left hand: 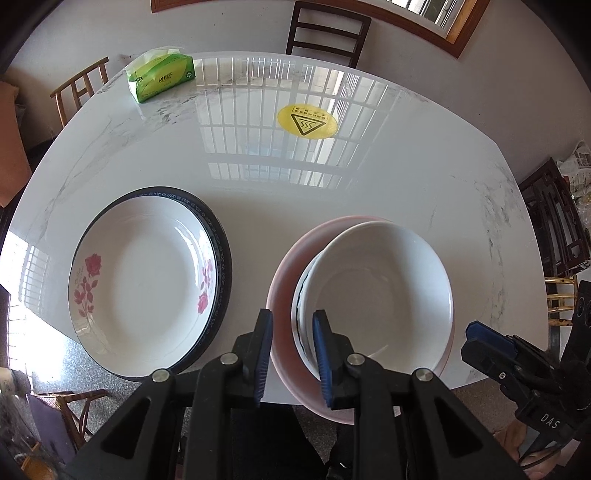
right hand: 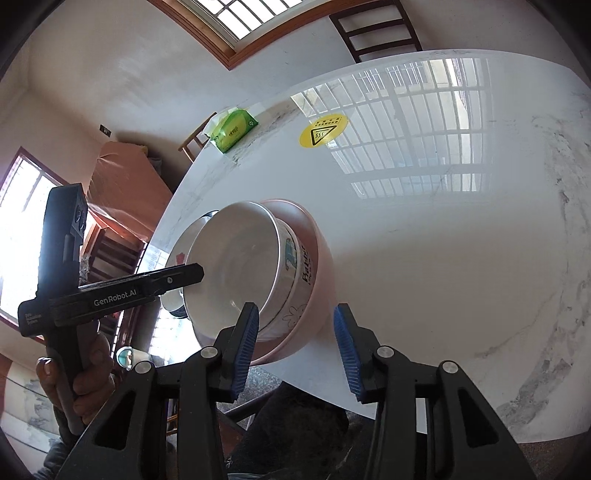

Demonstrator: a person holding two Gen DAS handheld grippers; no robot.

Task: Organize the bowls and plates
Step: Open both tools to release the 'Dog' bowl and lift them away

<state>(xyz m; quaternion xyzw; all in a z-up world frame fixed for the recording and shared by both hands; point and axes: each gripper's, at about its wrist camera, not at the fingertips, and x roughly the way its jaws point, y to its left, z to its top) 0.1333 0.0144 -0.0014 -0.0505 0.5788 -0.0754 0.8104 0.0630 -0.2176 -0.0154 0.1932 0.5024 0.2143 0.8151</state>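
Note:
A white bowl (left hand: 380, 288) sits nested in a printed bowl, inside a pink bowl (left hand: 282, 280), at the table's near edge. The stack also shows in the right wrist view: the white bowl (right hand: 229, 273), the printed bowl (right hand: 295, 280), the pink bowl (right hand: 321, 266). A rose-patterned plate (left hand: 147, 280) rests on a dark-rimmed plate (left hand: 218, 236) to the left. My left gripper (left hand: 291, 350) straddles the near left rims of the bowl stack, partly closed; contact is unclear. My right gripper (right hand: 295, 347) is open, with the stack's near rim between its fingers.
The white marble table (left hand: 332, 184) carries a green tissue pack (left hand: 160, 75) at the far left and a yellow warning sticker (left hand: 306, 121) in the middle. Chairs (left hand: 327, 31) stand around it. The right gripper appears at the lower right of the left wrist view (left hand: 491, 339).

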